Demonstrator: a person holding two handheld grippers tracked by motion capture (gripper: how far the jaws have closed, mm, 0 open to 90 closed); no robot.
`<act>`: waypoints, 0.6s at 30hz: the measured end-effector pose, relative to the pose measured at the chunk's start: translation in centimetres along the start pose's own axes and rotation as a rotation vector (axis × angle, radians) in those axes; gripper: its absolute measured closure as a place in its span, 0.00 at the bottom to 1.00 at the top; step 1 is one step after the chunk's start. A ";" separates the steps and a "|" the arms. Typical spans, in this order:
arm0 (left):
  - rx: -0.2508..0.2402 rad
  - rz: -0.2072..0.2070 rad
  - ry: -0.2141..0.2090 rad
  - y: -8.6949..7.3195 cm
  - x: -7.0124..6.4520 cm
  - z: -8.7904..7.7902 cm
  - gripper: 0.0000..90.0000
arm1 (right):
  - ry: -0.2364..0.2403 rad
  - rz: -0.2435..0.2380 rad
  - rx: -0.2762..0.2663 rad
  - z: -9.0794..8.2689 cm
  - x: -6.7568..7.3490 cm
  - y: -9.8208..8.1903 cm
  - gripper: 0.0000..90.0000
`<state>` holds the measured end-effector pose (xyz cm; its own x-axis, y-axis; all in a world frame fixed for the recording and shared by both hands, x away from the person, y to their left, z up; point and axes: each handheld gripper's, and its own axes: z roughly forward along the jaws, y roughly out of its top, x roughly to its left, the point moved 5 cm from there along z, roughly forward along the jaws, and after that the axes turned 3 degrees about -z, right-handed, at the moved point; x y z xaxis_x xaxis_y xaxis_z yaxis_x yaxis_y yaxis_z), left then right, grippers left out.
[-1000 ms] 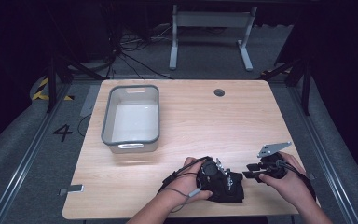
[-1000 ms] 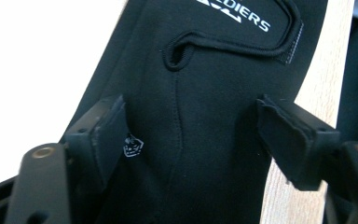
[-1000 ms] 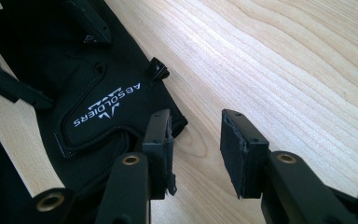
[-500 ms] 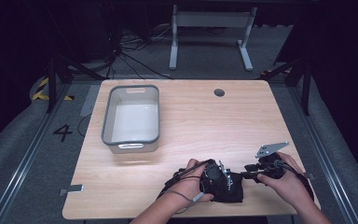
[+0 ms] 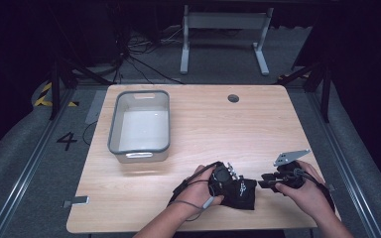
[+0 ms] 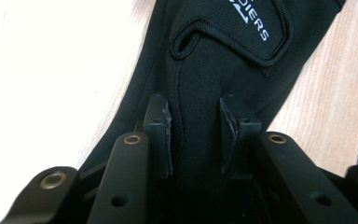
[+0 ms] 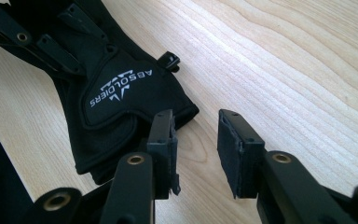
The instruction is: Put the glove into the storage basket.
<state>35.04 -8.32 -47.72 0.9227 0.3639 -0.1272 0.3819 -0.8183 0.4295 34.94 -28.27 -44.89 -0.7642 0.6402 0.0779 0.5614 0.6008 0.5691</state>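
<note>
A black glove [image 5: 245, 192] with white lettering lies on the wooden table [image 5: 213, 129] near its front edge. My left gripper [image 5: 234, 184] comes down on it from the left. In the left gripper view the pads [image 6: 162, 135] press a raised fold of the glove [image 6: 223, 56] from both sides; my left gripper [image 6: 195, 122] has just been closing on it. My right gripper [image 5: 264, 181] lies low, just right of the glove. Its jaws [image 7: 196, 135] have just been closing a little and stand open over bare wood, the left pad at the cuff of the glove [image 7: 116, 93].
A grey plastic bin [image 5: 139, 126] with nothing in it stands at the table's left middle. A round cable hole [image 5: 233, 98] sits near the far edge. A small metal clamp [image 5: 77, 202] sticks out at the front left corner. A white frame [image 5: 223, 34] stands on the floor beyond.
My left gripper has tipped down onto the glove and its jaws have drawn together on the fabric. The right hand has kept its place.
</note>
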 end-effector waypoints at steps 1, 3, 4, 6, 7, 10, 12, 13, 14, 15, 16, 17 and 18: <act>0.002 -0.011 -0.008 0.0 0.1 -0.2 0.76 | 0.000 0.004 -0.001 0.0 0.0 0.0 0.75; 0.000 -0.028 -0.020 -0.1 0.3 -0.8 0.76 | -0.002 0.008 -0.006 -0.1 -0.2 -0.1 0.75; -0.001 -0.035 -0.029 -0.2 0.5 -1.2 0.76 | -0.001 0.013 -0.008 -0.1 -0.2 -0.1 0.75; -0.003 -0.057 -0.046 -0.3 0.7 -1.9 0.76 | -0.002 0.017 -0.009 -0.2 -0.3 -0.2 0.75; -0.003 -0.065 -0.053 -0.4 0.9 -2.3 0.77 | -0.003 0.018 -0.010 -0.2 -0.3 -0.3 0.75; -0.015 -0.085 -0.064 -0.6 1.2 -3.5 0.77 | -0.004 0.027 -0.012 -0.3 -0.4 -0.4 0.75; -0.026 -0.094 -0.074 -0.7 1.4 -4.1 0.77 | -0.005 0.031 -0.014 -0.3 -0.6 -0.4 0.75; -0.032 -0.102 -0.073 -0.7 1.5 -4.5 0.77 | -0.004 0.031 -0.013 -0.3 -0.6 -0.5 0.75; -0.038 -0.108 -0.072 -0.8 1.6 -4.8 0.77 | -0.006 0.030 -0.013 -0.2 -0.8 -0.5 0.75; -0.038 -0.113 -0.074 -0.9 1.8 -5.1 0.77 | -0.007 0.033 -0.013 -0.2 -0.8 -0.5 0.75; -0.040 -0.121 -0.077 -1.0 1.9 -5.3 0.77 | -0.007 0.036 -0.014 -0.2 -0.9 -0.5 0.75; -0.039 -0.130 -0.076 -1.1 1.9 -5.5 0.77 | -0.006 0.036 -0.014 -0.2 -0.9 -0.5 0.75; -0.040 -0.131 -0.076 -1.2 2.0 -5.7 0.77 | -0.004 0.038 -0.014 -0.2 -0.9 -0.4 0.75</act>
<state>36.15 -4.06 -43.37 0.8672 0.4300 -0.2511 0.4979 -0.7475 0.4397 35.33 -29.21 -45.06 -0.7410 0.6646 0.0962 0.5853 0.5690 0.5776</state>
